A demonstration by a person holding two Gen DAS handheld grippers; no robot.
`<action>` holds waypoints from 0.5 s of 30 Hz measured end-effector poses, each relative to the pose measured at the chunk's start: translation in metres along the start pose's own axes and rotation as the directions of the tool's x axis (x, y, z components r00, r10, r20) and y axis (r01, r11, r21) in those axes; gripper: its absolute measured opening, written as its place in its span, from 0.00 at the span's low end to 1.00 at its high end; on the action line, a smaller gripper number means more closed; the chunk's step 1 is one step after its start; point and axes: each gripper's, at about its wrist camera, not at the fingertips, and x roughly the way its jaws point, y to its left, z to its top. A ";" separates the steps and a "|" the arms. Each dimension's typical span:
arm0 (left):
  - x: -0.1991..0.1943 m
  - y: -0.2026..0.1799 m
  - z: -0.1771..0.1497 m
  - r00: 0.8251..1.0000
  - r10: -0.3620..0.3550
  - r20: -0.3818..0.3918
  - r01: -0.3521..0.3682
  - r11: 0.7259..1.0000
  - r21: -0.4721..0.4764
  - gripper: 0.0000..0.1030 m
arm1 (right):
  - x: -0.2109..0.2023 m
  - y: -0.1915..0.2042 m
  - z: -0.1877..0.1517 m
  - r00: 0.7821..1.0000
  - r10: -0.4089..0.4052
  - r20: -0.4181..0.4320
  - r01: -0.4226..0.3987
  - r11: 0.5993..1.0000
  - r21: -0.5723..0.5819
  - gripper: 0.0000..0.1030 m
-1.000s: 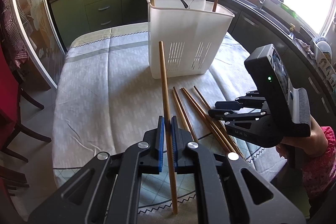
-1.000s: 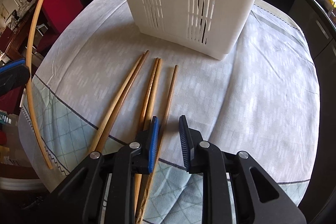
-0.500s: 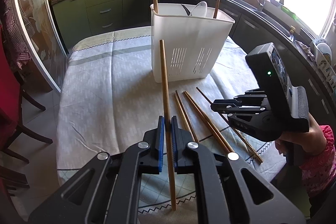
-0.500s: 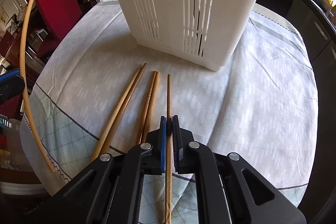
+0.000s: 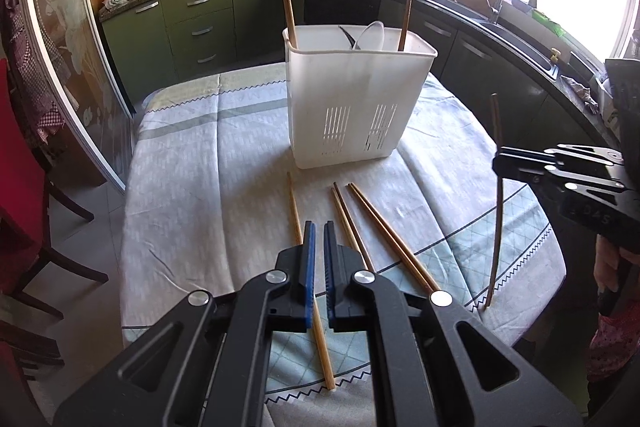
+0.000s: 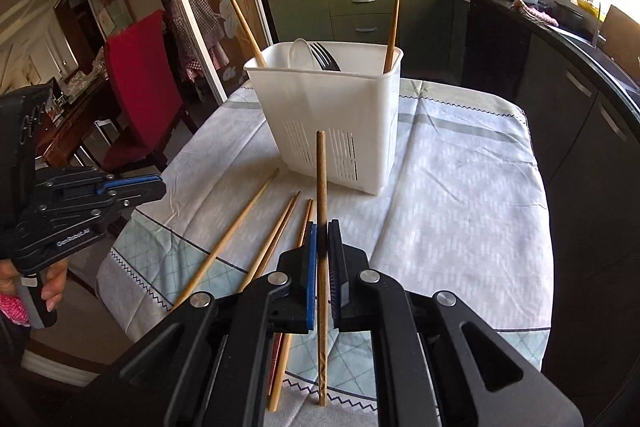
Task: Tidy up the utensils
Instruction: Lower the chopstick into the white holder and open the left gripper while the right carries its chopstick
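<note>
the right gripper is held raised at lower centre, clamped on a chopstick, the left gripper shut empty above loose chopsticks on the clothed table below the white holder.

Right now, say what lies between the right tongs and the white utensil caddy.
In the right wrist view: the upper length of the chopstick the right tongs grip, then tablecloth up to the caddy.

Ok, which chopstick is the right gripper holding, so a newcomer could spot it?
On the table, before the white basket, several chopsticks lie flat. The one meant is clamped in the right gripper: the only one there standing upright, not lying down.
</note>
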 end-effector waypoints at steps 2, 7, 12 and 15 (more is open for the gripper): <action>0.017 0.006 0.004 0.999 -0.006 -0.049 0.004 1.000 -0.030 0.04 | -0.012 -0.002 -0.002 1.000 0.000 0.015 0.000 1.000 -0.004 0.06; 0.076 0.018 0.011 0.983 -0.001 -0.182 -0.012 0.997 -0.073 0.05 | -0.026 0.005 -0.006 0.999 0.004 0.035 -0.003 1.000 -0.005 0.06; 0.116 0.025 0.017 0.969 0.054 -0.240 -0.076 0.994 -0.082 0.05 | -0.035 0.006 -0.010 0.999 0.008 0.042 -0.008 1.000 -0.007 0.06; 0.129 0.027 0.020 0.961 0.047 -0.273 -0.076 0.992 -0.099 0.06 | -0.038 0.003 -0.010 0.999 0.011 0.047 -0.011 1.000 -0.006 0.06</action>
